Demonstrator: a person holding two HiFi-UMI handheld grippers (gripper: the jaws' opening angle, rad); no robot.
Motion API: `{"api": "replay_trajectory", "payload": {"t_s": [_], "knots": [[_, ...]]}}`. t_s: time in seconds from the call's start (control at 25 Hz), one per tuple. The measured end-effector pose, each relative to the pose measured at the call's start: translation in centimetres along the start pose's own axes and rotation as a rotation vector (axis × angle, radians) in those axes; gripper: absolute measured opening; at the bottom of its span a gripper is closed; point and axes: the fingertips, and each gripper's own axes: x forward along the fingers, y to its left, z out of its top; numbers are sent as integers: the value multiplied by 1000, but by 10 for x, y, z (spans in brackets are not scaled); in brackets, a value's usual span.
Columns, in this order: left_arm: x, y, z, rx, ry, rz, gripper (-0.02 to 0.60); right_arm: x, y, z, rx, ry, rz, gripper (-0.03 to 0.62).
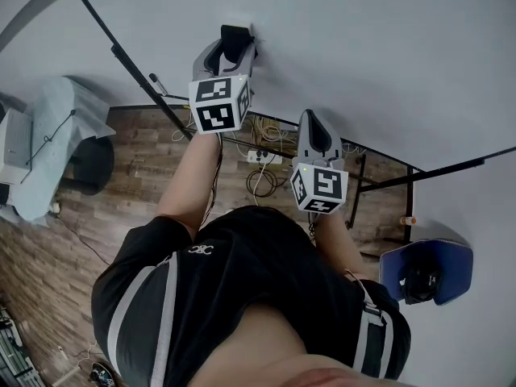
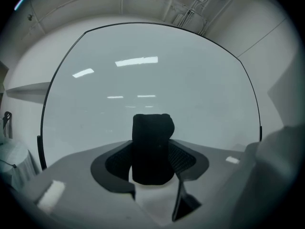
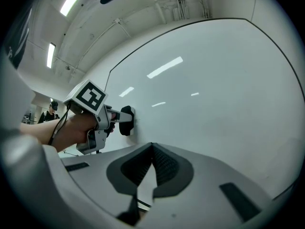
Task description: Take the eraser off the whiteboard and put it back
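My left claw (image 2: 152, 152) stands spread wide, with the black eraser (image 2: 152, 128) upright between its two ribbed pads. The pads lie close on either side, but I see no pinch on it, so I call the claw open around the eraser, not clamped. The eraser's far face lies flat against the whiteboard (image 2: 157, 66), low on the board and about midway across it in the left gripper view. From the right gripper view, my left hand (image 3: 66, 128) holds that claw level, nose to the board, with the eraser sitting at the very tip against the white surface. My right claw (image 3: 152, 149) is closed, its pads meeting along a single line, and nothing is between them. It points at the same board, off to the side of the left one and clear of the eraser. In the head view each claw shows its marker cube (image 1: 219, 103), the left one up against the board and the right one a little nearer to me. A thin black frame (image 2: 46, 113) runs round the board. Below it are a wooden floor (image 1: 121, 168) and a tangle of cables (image 1: 264, 158) at the foot of the board.
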Motion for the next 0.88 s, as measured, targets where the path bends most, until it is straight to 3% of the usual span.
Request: {"api": "replay_trajectory", "payload": {"t_s": [0.24,0.52,0.88], "knots": [[-2,-1,3,4,-11,-2,224,1,1,1,3,1,6,4],[-29,-10,28,83,-97,6,224,4,2,3,29,0,30,3],[-80,23,27,43,-83,63,224,23,28,3,41,0,107,3]]}}
